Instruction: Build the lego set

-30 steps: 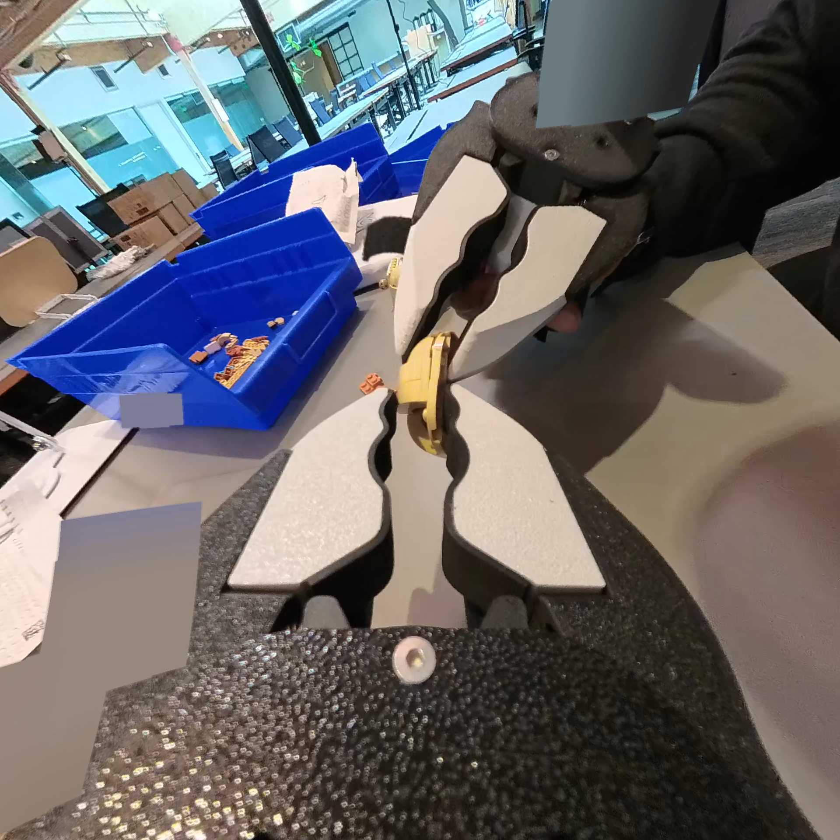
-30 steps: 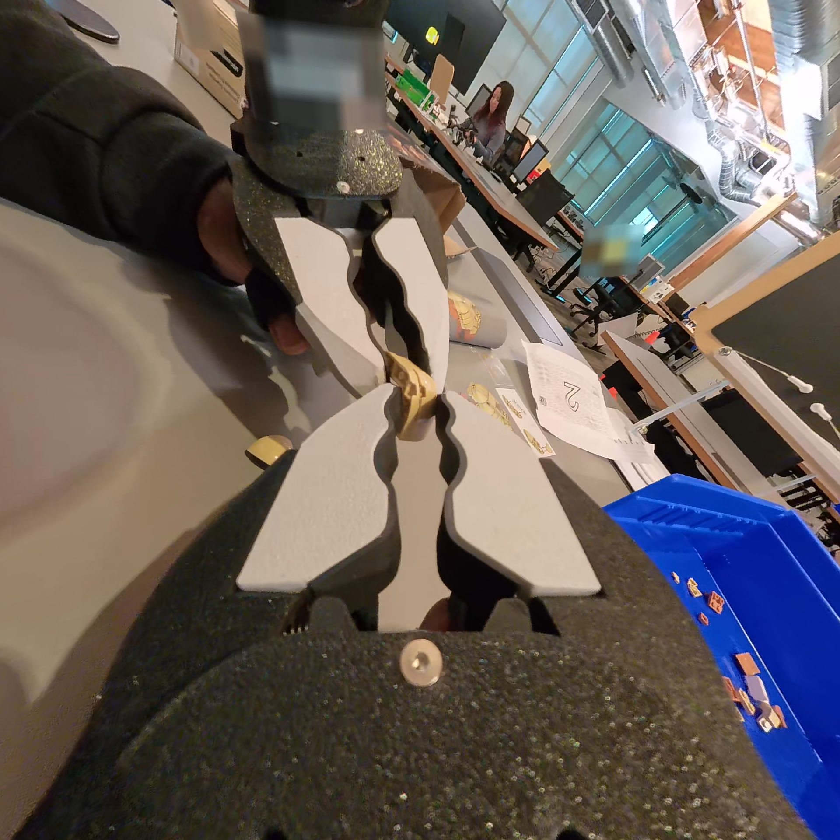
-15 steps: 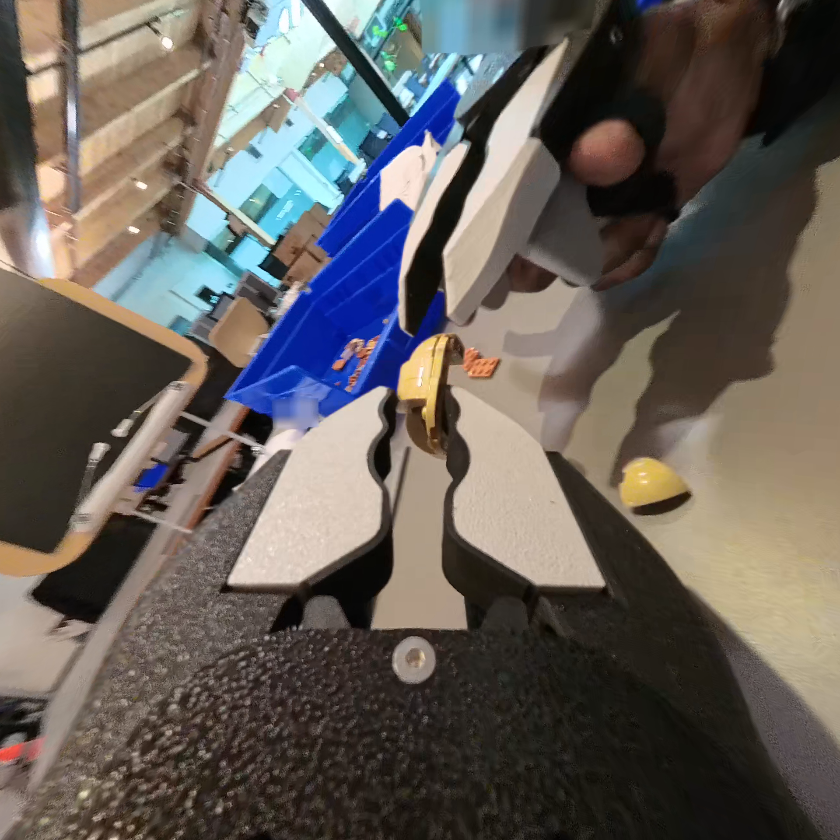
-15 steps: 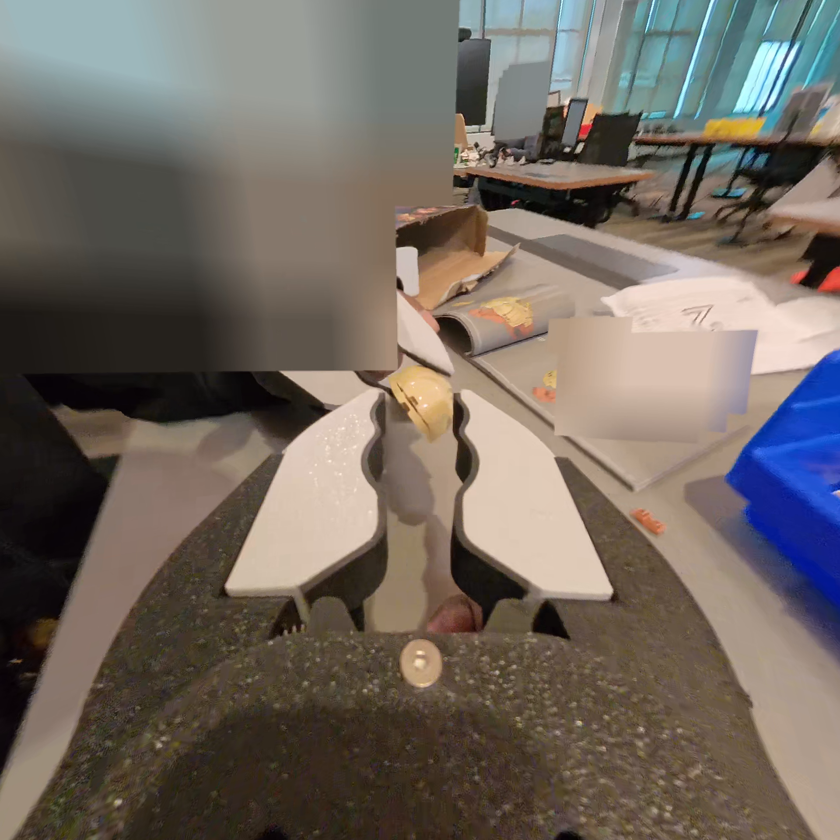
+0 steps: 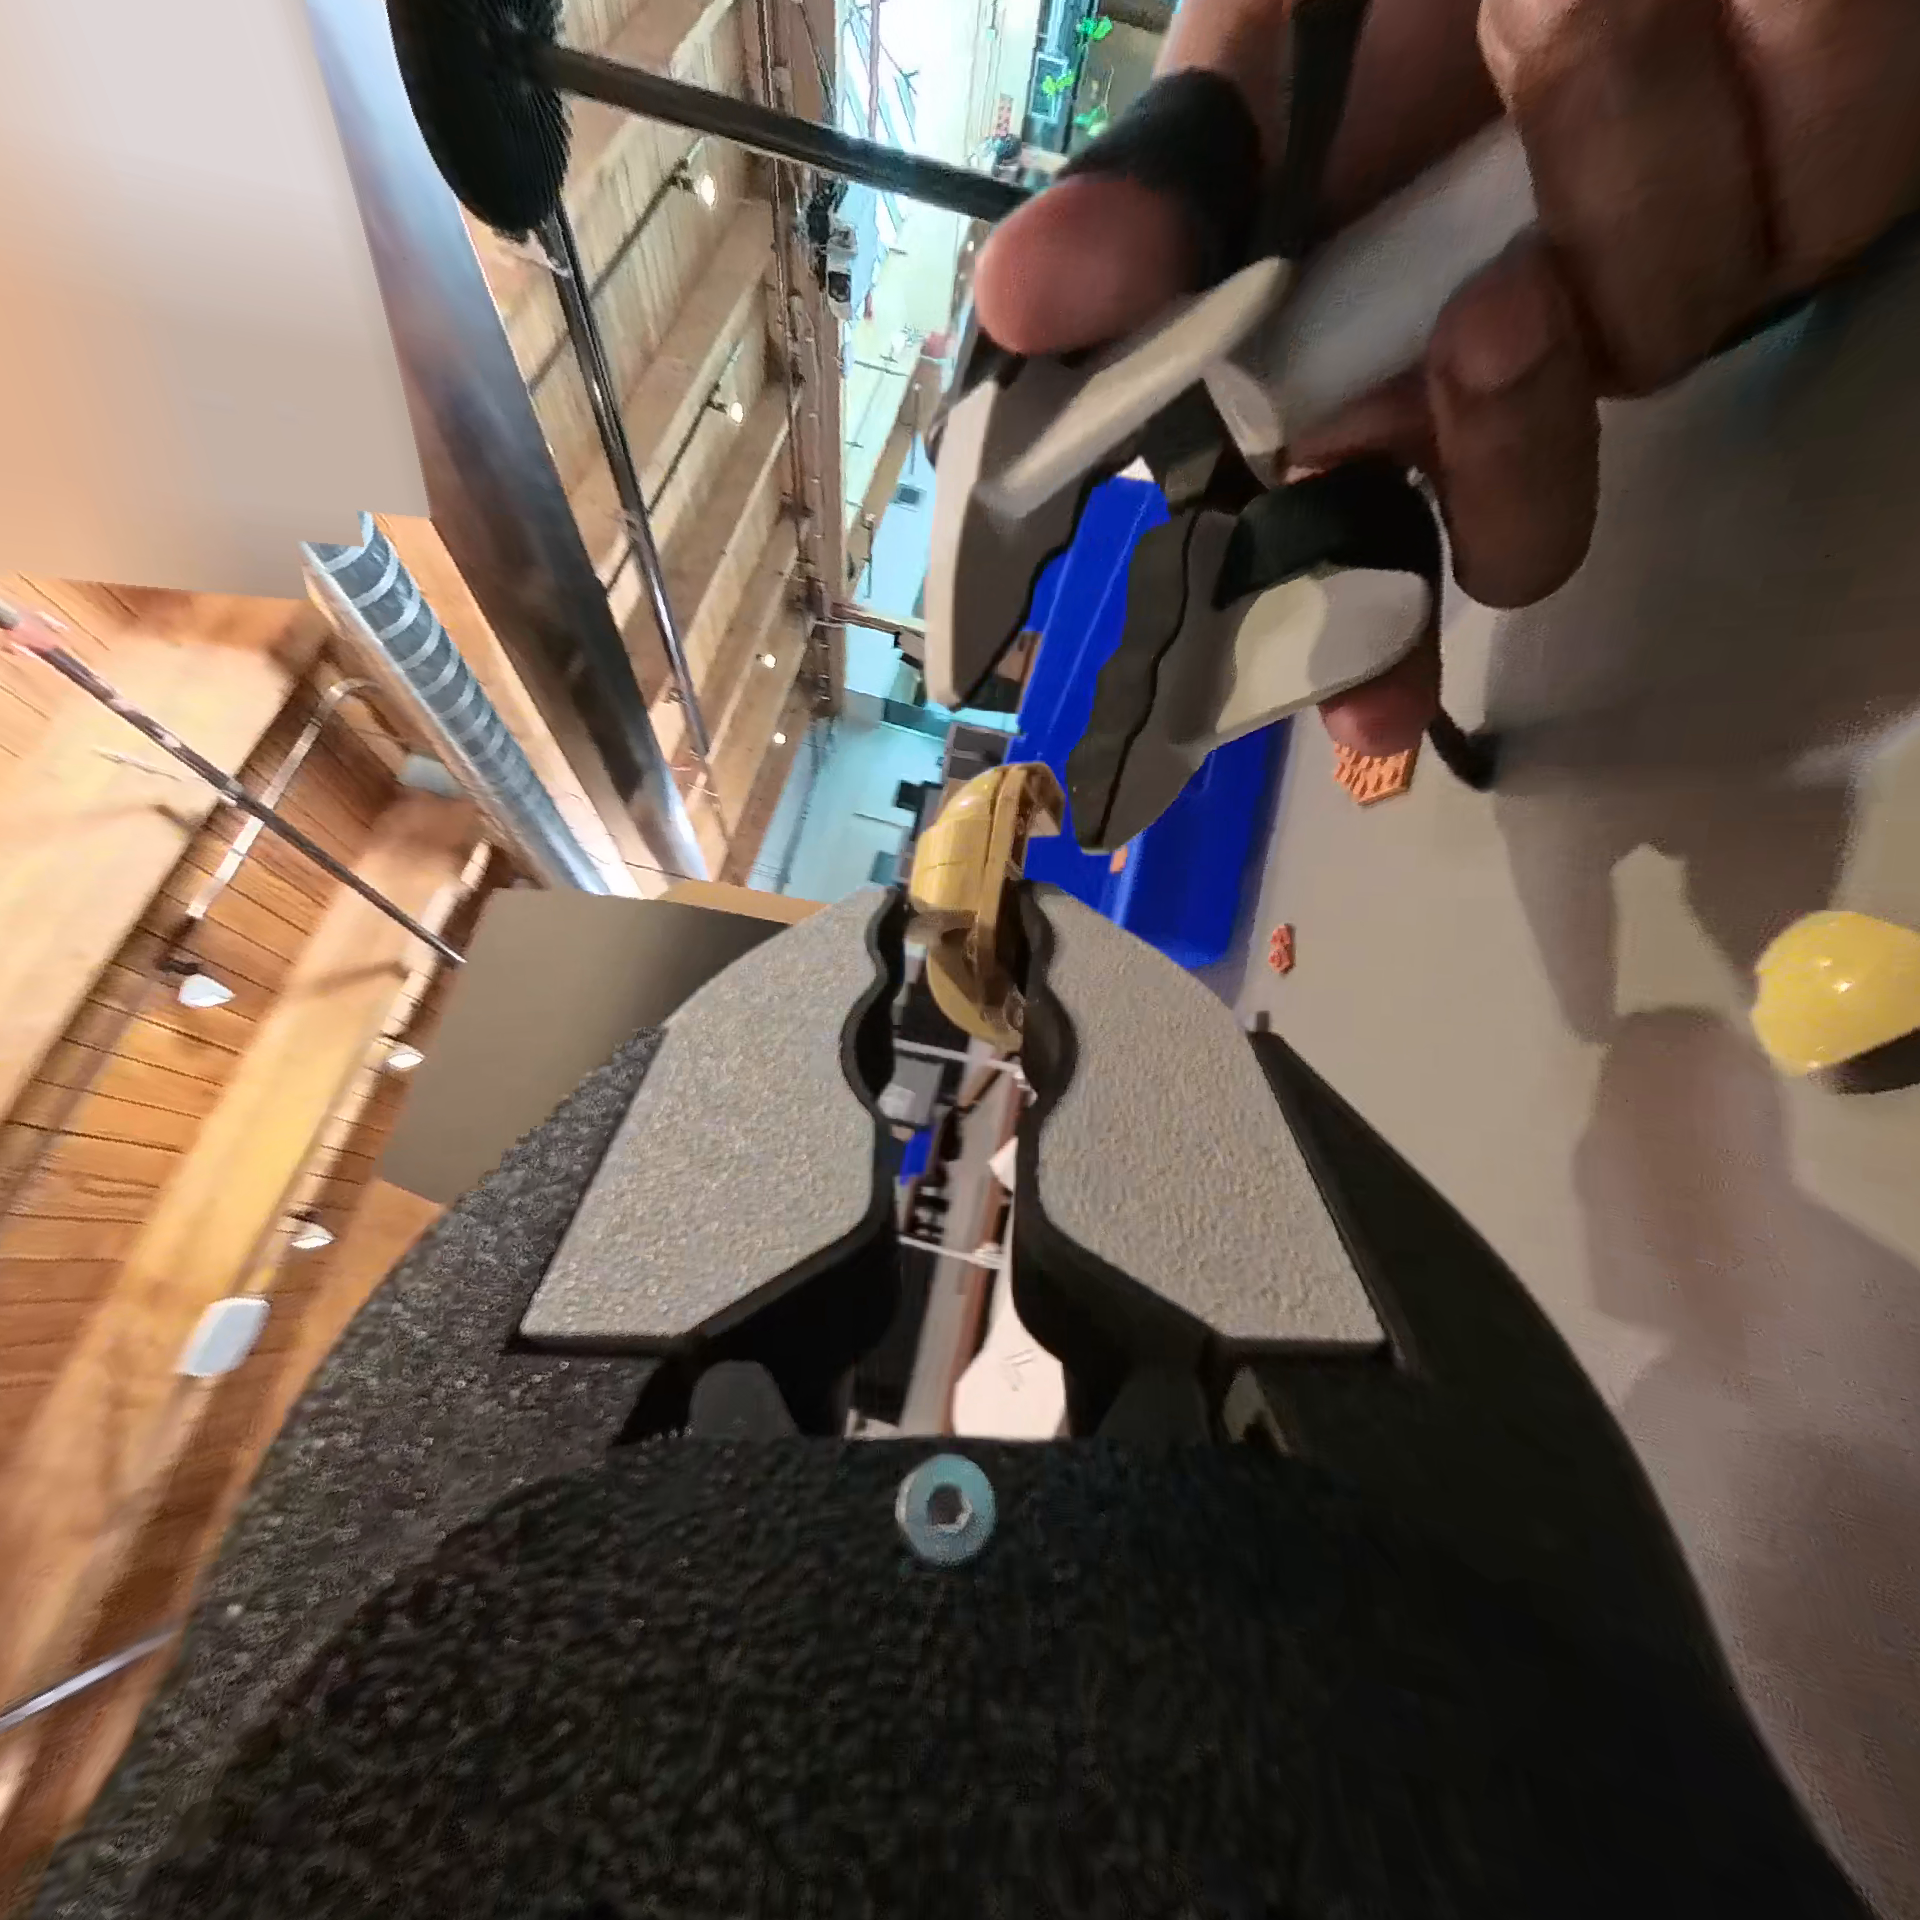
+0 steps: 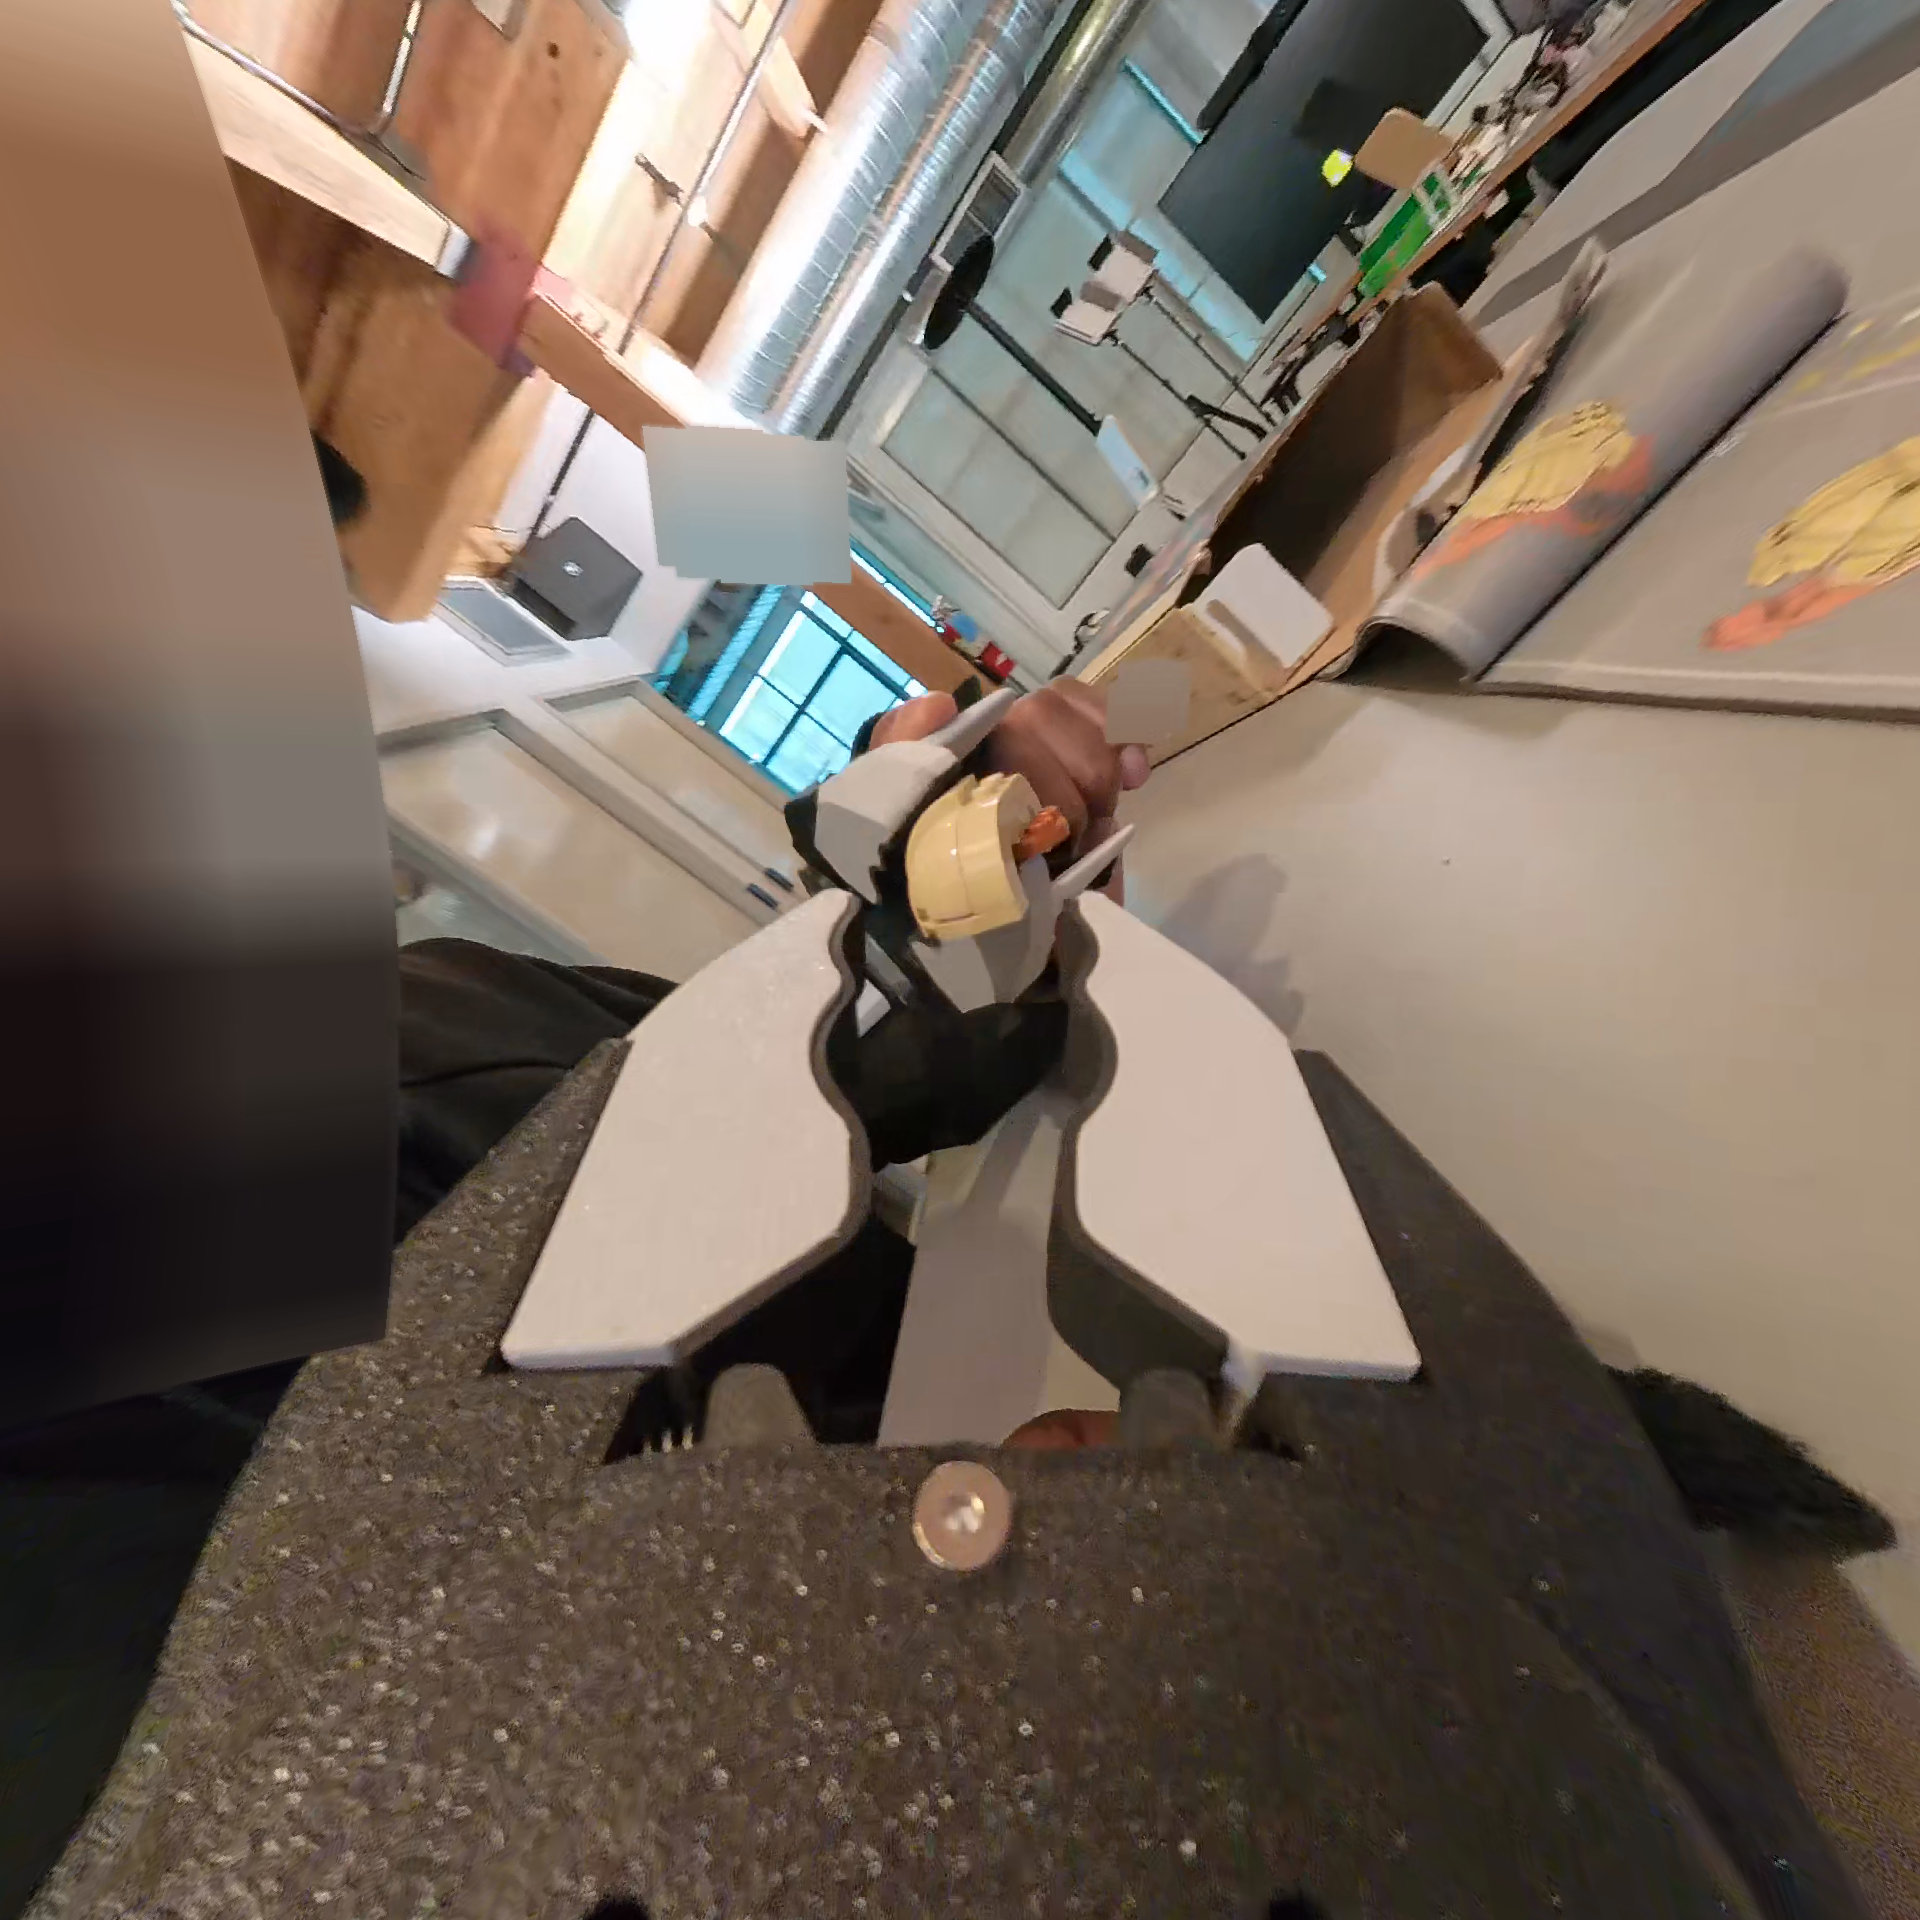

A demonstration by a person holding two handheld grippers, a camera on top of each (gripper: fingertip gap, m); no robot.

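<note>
Lego pieces in tan and yellow [image 5: 977, 914] sat pinched at the tips of the left gripper [image 5: 961, 925] in the left wrist view, raised above the grey table [image 5: 1662, 1195]. At one o'clock the right gripper [image 5: 1081, 665], held by a bare hand [image 5: 1558, 260], had its fingers slightly parted and nothing between them; motion blur smeared its upper edge. A yellow domed piece [image 5: 1829, 1003] lay on the table at three o'clock, small orange bricks [image 5: 1371, 771] near a blue bin [image 5: 1143, 748] mostly hidden behind the grippers. In the right wrist view, the right gripper [image 6: 961, 914] was spread wide around empty air; beyond it the left gripper [image 6: 935, 831] clamped the tan assembly [image 6: 971, 857], an orange bit showing. An open instruction booklet [image 6: 1714, 582] lay at two o'clock, cut off by the frame. Wooden ceiling beams [image 6: 416, 156] and silver ducting [image 6: 883, 208] filled the tilted background.
</note>
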